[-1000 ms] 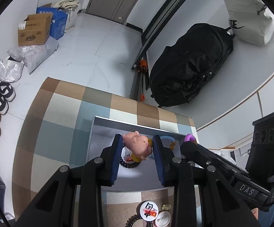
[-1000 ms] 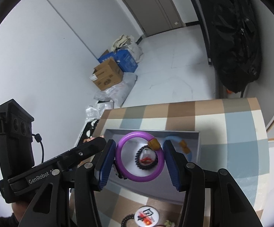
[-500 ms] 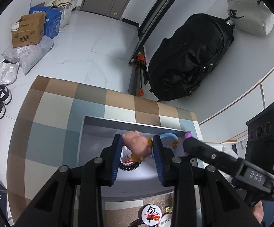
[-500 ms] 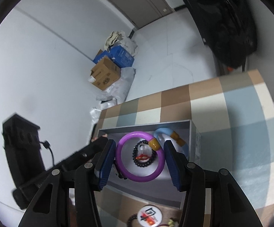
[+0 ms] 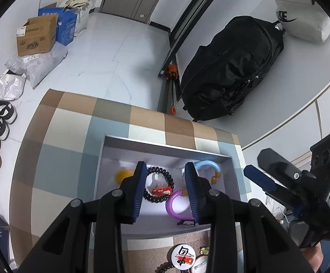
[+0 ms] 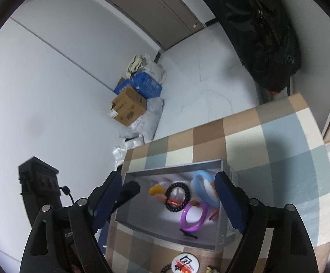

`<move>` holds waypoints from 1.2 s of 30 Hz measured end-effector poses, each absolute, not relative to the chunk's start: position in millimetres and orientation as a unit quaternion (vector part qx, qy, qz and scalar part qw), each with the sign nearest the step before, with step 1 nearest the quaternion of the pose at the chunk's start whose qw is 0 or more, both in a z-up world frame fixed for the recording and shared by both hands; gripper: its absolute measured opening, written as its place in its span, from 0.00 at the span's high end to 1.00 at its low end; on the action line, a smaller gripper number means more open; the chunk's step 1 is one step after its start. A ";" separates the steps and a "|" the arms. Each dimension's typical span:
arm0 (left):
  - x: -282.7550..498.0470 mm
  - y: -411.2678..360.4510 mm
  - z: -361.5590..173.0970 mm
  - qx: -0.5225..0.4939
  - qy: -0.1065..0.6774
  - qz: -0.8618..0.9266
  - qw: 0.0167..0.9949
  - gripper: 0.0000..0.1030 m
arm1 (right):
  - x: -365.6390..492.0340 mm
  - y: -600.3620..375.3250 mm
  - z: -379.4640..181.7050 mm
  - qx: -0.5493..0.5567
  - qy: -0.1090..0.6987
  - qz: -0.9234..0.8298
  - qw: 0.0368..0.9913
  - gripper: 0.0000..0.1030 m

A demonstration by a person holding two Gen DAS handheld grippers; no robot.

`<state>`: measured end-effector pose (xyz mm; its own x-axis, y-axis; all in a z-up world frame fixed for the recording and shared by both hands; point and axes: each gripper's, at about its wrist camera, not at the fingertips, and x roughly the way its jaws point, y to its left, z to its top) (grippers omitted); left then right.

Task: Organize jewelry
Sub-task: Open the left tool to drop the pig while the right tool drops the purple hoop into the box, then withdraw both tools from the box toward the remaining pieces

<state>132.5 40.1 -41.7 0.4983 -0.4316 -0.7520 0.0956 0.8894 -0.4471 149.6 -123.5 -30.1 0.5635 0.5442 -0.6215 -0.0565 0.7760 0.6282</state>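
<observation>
- Our left gripper [image 5: 166, 170] hangs over the grey box [image 5: 165, 144] with its blue-padded fingers [image 5: 139, 182] spread apart and nothing between them.
- Our right gripper [image 6: 168, 183] has its fingers [image 6: 227, 195] released wide, nothing pinched; the box [image 6: 174, 170] sits framed between the two pads.
- The box is a shallow, open, grey rectangular tray lying on a tablecloth [image 5: 57, 141] checked in brown, cream and pale blue.
- Between the left fingers we see a black beaded bracelet [image 5: 159, 185], a ring of round glossy beads with a small red piece at its near edge.
- Just beside the left gripper's right finger lies a purple bangle [image 5: 176, 207], smooth and glossy, partly hidden behind that finger; in the right wrist view it [image 6: 193, 215] shows as a full ring with an amber bead where it nears the black bracelet [image 6: 177, 196].
- Beyond the same finger, a pale blue bangle [image 5: 207, 166] curves against the far right corner, with orange beads on it.
- Past the left finger, a yellow-orange blob [image 5: 124, 175] lies blurred on the box floor; we cannot tell what it is.
- Nearer than the fingertips, outside the box, a round white badge [image 5: 184, 256] with black and red print rests on the cloth.
</observation>
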 end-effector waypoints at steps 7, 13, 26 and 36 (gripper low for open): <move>122.0 36.7 -34.9 -0.149 0.470 -0.152 0.857 0.72 | 144.5 -124.7 -30.8 0.277 0.435 0.173 0.839 0.14; 113.0 39.9 -33.3 -0.140 0.466 -0.144 0.862 0.71 | 136.0 -124.5 -25.6 0.265 0.428 0.172 0.847 0.09; 80.8 45.5 -18.6 -0.119 0.412 -0.130 0.894 0.44 | 106.6 -123.1 -18.7 0.218 0.416 0.166 0.867 0.02; 62.1 49.1 -19.3 -0.111 0.396 -0.125 0.903 0.42 | 74.9 -117.2 -10.3 0.169 0.396 0.174 0.886 0.00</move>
